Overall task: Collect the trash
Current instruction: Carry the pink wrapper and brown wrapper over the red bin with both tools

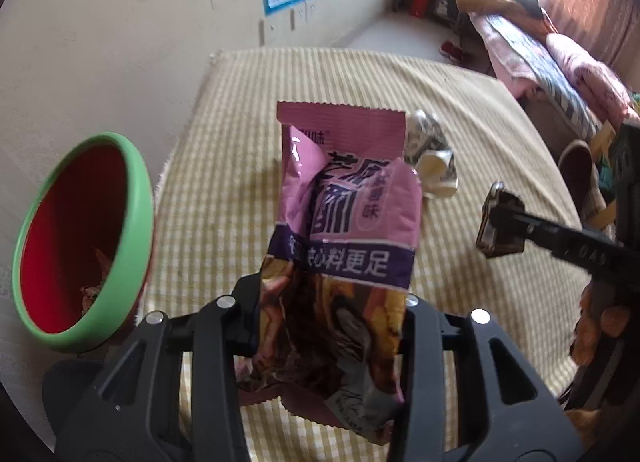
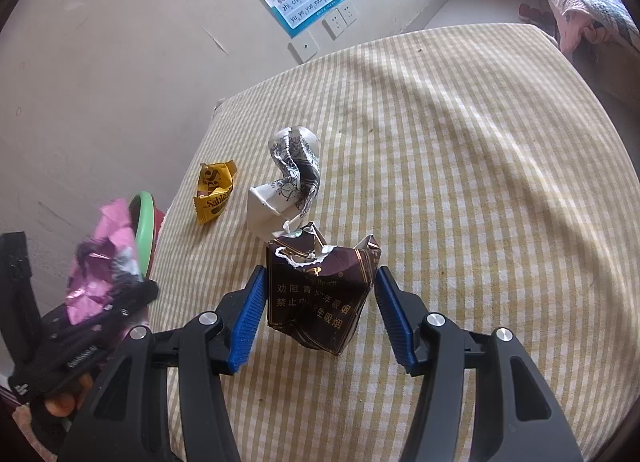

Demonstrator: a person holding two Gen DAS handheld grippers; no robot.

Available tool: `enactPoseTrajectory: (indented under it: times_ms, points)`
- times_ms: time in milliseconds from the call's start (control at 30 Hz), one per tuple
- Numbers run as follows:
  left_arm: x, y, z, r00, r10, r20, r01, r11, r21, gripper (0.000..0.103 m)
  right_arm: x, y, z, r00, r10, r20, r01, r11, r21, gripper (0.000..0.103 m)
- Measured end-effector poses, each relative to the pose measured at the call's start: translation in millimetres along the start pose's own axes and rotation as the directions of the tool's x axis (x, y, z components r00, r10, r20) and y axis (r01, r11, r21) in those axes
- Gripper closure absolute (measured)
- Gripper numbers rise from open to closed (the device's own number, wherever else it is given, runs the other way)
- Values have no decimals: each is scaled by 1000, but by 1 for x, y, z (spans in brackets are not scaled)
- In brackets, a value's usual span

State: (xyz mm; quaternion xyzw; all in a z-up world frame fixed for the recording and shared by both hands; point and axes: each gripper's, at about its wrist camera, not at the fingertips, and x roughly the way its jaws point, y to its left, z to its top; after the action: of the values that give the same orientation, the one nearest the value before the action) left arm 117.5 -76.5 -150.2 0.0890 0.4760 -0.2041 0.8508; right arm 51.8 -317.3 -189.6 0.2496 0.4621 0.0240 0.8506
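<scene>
A: Pink and purple foil is what I'm holding. The left gripper (image 1: pixel 332 326) is clamping the lower end of the snack wrapper (image 1: pixel 344 197), whose long axis is running straight out along the fingers, top seam pointing away from me.

B: And where is the bin sitting from there?

A: The green-rimmed bin (image 1: pixel 142 197) is standing just to the left of that gripper, off the edge of the checked tablecloth (image 1: pixel 224 141), mouth tilted toward me. So I'm judging the coming move as a short swing left.

B: What's your other hand doing?

A: The right gripper (image 2: pixel 320 310) is bracketing the crushed dark cigarette pack (image 2: pixel 320 294). Its blue pads (image 2: pixel 250 322) are sitting at either side, and I can't tell whether they're pressing. Beyond it, the twisted silver wrapper (image 2: pixel 294 173) and the yellow wrapper (image 2: pixel 214 191) are lying nearer the bin side.
</scene>
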Motion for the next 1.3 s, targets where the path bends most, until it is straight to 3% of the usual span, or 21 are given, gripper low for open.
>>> enactPoseTrajectory:
  times_ms: [333, 633, 800, 1300]
  points:
    - [-22, 13, 1, 999, -19, 48, 23, 996, -83, 65, -23, 25, -7, 998, -15, 54, 18, 998, -57, 49]
    - [-36, 17, -4, 995, -6, 102, 13, 997, -72, 65, -25, 62, -23, 999, -26, 27, 29, 989, -142, 49]
    - [-40, 33, -6, 992, -8, 122, 22, 993, -112, 65, -26, 78, -31, 999, -36, 15, 38, 985, -166, 49]
    - [-53, 60, -11, 984, 15, 175, 15, 986, -168, 65, -18, 114, -17, 1000, -21, 12, 23, 975, -220, 49]
